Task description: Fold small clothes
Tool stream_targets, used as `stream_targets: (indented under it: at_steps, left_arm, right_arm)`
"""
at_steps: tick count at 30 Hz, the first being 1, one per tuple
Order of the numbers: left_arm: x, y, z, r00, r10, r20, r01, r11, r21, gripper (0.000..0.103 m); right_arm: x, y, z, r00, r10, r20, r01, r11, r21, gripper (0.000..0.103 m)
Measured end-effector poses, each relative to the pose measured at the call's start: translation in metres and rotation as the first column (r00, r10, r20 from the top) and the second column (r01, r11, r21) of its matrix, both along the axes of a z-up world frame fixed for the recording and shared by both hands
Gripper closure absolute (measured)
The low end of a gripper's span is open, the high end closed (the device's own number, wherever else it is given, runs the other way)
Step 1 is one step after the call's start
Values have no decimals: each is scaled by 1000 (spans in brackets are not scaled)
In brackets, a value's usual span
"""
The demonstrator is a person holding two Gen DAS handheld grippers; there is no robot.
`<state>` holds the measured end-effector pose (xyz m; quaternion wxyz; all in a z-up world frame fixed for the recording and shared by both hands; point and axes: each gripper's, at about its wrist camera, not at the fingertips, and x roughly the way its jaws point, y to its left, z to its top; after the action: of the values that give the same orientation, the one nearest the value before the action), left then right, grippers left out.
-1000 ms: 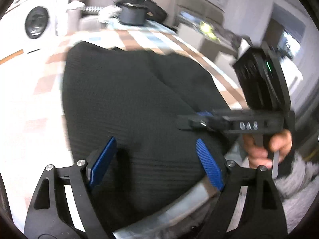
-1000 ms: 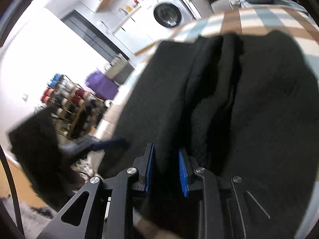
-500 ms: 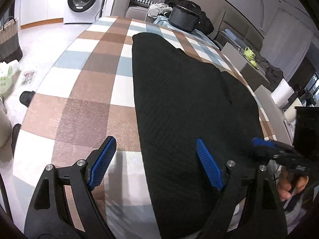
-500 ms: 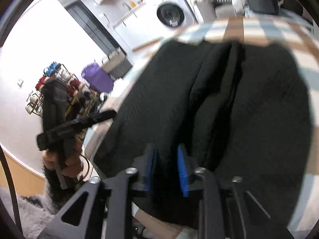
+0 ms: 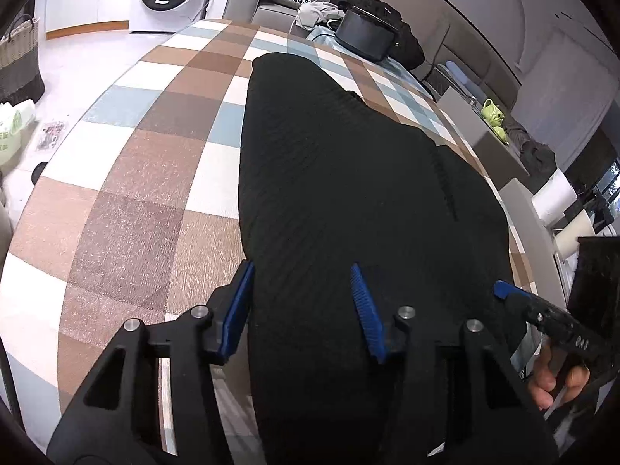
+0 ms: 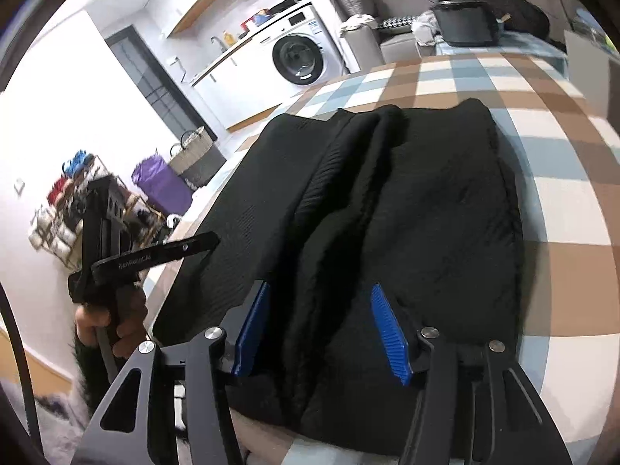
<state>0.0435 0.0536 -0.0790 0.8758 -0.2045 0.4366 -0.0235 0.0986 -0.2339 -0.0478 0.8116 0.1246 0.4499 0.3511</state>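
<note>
Two grippers hang over one black garment on a checked bench. The left gripper [image 5: 302, 310] points down at the near end of the black garment [image 5: 348, 193]. Its blue pads [image 5: 240, 310] stand partly spread and its jaws are closing. The cloth lies under and between them, but the pads do not squeeze it. One pad sits right at the left edge of the cloth, and the other pad sits over the middle.

The right gripper [image 6: 325, 325] also points down at the near end of the garment [image 6: 426, 213]. Its jaws are opening. A long raised fold of cloth runs between its blue pads [image 6: 387, 329], and the pads stand apart from it on both sides.

From the left wrist view, the right gripper [image 5: 503, 290] pokes in at the right edge of the cloth, with a hand [image 5: 558, 379] holding its handle. From the right wrist view, the left gripper [image 6: 193, 244] shows at the left, held by the other hand [image 6: 112, 321].

The garment is ribbed and lies long and flat across the bench [image 5: 155, 193], whose cover has brown, white and blue squares. Past the bench stand a washing machine [image 6: 298, 58], a woven basket [image 6: 193, 151] and a black pot [image 5: 364, 38].
</note>
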Motion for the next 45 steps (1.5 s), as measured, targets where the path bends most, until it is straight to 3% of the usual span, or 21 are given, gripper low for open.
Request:
stream_targets:
  at_steps: [3, 6, 8, 10, 13, 17, 20, 22, 26, 31, 39, 41, 43, 45]
  left_arm:
    - [-1, -1, 0, 1000, 0, 3, 0, 1000, 12, 55]
    - [-1, -1, 0, 1000, -5, 4, 5, 1000, 21, 55]
    - [-2, -1, 0, 1000, -6, 6, 6, 1000, 22, 55]
    - [-2, -1, 1, 1000, -10, 2, 10, 1000, 25, 54]
    - [-3, 2, 2, 1000, -7, -16, 7, 1000, 16, 53]
    - [-7, 11, 7, 1000, 19, -18, -19, 1000, -6, 53]
    - [-9, 14, 12, 1000, 26, -4, -26, 1000, -6, 52]
    - [-9, 14, 12, 1000, 28, -3, -28, 1000, -4, 52]
    - [-6, 13, 6, 1000, 22, -23, -22, 1000, -4, 52]
    - [-5, 12, 4, 1000, 15, -27, -15, 1000, -7, 52]
    - [-4, 8, 3, 1000, 9, -29, -8, 1000, 13, 52]
    - [-6, 8, 4, 1000, 10, -26, -10, 1000, 10, 52]
    - [-8, 8, 7, 1000, 9, -18, -9, 1000, 12, 52]
    - [-8, 9, 8, 1000, 7, -11, -7, 1000, 11, 52]
  right_arm:
    - [15, 0, -13, 995, -10, -101, 19, 996, 87, 48]
    - [29, 9, -13, 994, -27, -107, 37, 995, 95, 50]
    - [36, 18, -12, 992, -43, -115, 52, 996, 76, 64]
    - [44, 27, -16, 988, -63, -144, 70, 996, 48, 86]
    - [51, 39, -10, 991, -62, -122, 62, 998, -2, 97]
    - [30, 39, 37, 995, -25, 97, 27, 999, -19, 98]
    - [22, 13, 59, 983, -64, 174, 70, 997, -31, 99]
    - [24, -3, 55, 980, -107, 170, 123, 989, -86, 98]
    - [38, -20, 17, 993, -118, 15, 119, 980, -158, 98]
    - [47, -28, 5, 993, -107, -54, 106, 994, -37, 88]
    - [77, -11, -4, 984, -150, -92, 145, 988, -57, 86]
    - [85, -9, -4, 981, -177, -75, 172, 982, -76, 97]
    - [83, -7, 7, 984, -175, -31, 172, 983, -68, 99]
    - [71, -9, 32, 984, -163, 70, 166, 986, -33, 99]
